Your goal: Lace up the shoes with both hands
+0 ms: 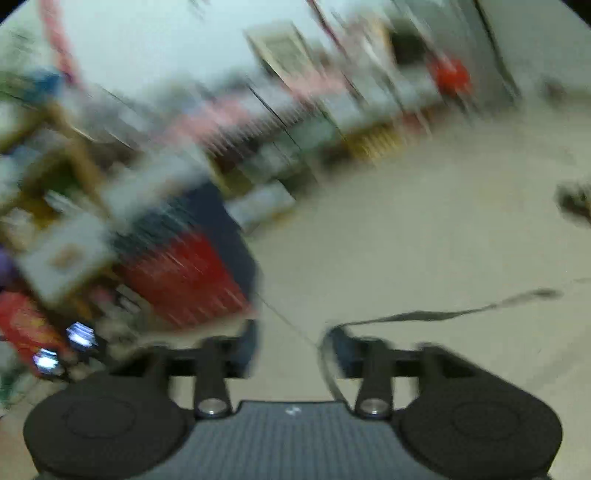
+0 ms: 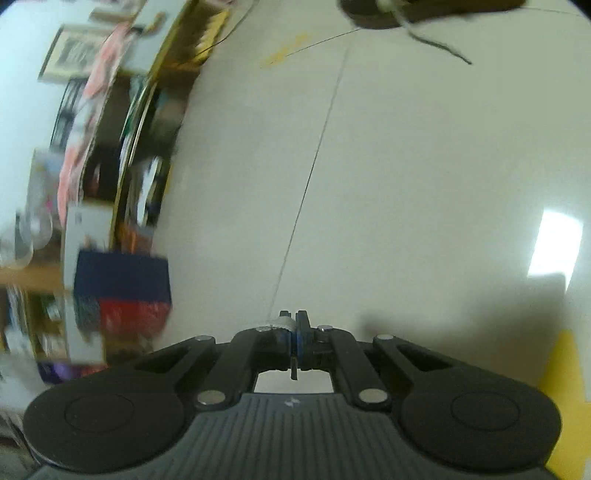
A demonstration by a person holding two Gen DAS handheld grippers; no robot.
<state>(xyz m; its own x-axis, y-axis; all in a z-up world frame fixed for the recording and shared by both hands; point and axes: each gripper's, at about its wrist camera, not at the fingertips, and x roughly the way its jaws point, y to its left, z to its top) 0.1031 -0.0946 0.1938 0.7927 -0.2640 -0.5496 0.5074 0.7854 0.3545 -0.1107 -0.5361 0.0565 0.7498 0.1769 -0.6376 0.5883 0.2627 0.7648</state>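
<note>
Here the left gripper stands apart over pale floor, a grey shoelace draped on one finger. The right gripper is pressed closed, empty; the shoe lies far ahead.

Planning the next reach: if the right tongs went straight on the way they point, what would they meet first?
Probably the bare floor: the right tongs, shut, point down at open tiles. The shoe lies farther on.

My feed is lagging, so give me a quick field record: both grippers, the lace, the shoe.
left gripper: open, nothing pinched
lace: loose, draped over the left gripper's right finger, trailing across the floor
right gripper: shut, holding nothing
shoe: dark, at top edge of right view, away from the right gripper
left view: heavily blurred
</note>
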